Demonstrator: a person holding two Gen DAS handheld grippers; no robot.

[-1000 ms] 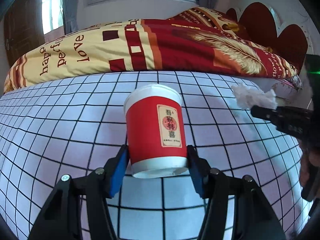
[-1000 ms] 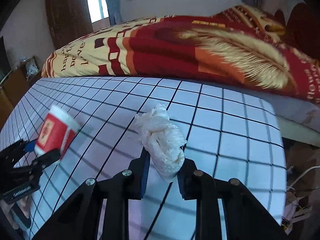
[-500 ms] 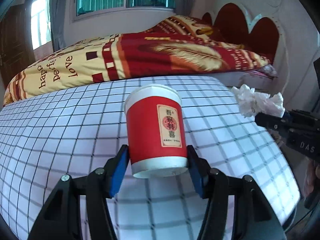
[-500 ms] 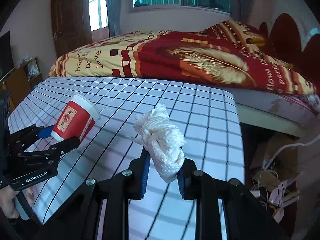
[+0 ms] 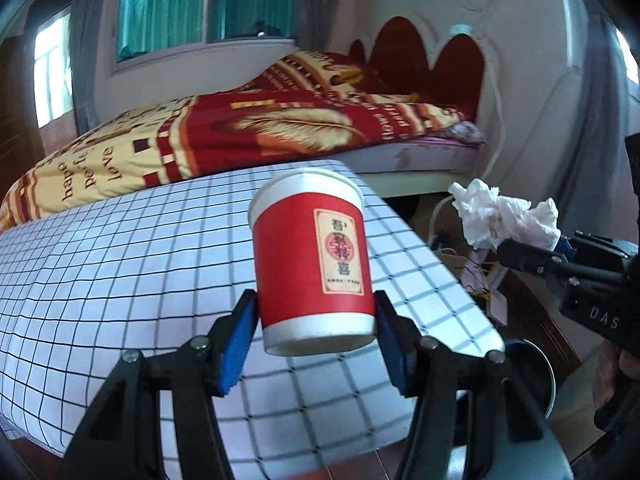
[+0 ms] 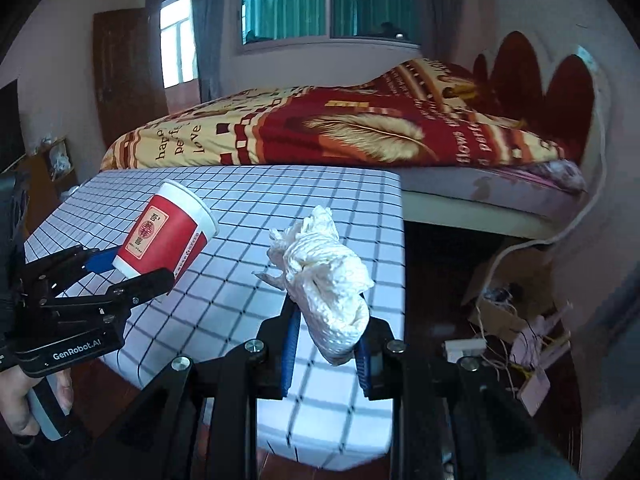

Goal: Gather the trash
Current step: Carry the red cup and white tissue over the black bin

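My left gripper (image 5: 316, 332) is shut on a red paper cup (image 5: 314, 268) with a white rim, held upright in the air above the checked tablecloth (image 5: 120, 280). The cup (image 6: 166, 236) and left gripper (image 6: 132, 268) also show tilted at the left of the right wrist view. My right gripper (image 6: 326, 344) is shut on a crumpled white tissue wad (image 6: 326, 284), held above the table's right end. The tissue (image 5: 504, 216) and right gripper (image 5: 520, 256) appear at the right of the left wrist view.
A bed (image 6: 340, 132) with a red and yellow quilt lies behind the table. A round grey bin rim (image 5: 536, 372) shows low right beyond the table's edge. Cardboard and cables (image 6: 512, 304) clutter the floor to the right.
Both grippers have lifted and pulled back to the right with their loads. The table's right edge, the floor and the bin rim have come into view.
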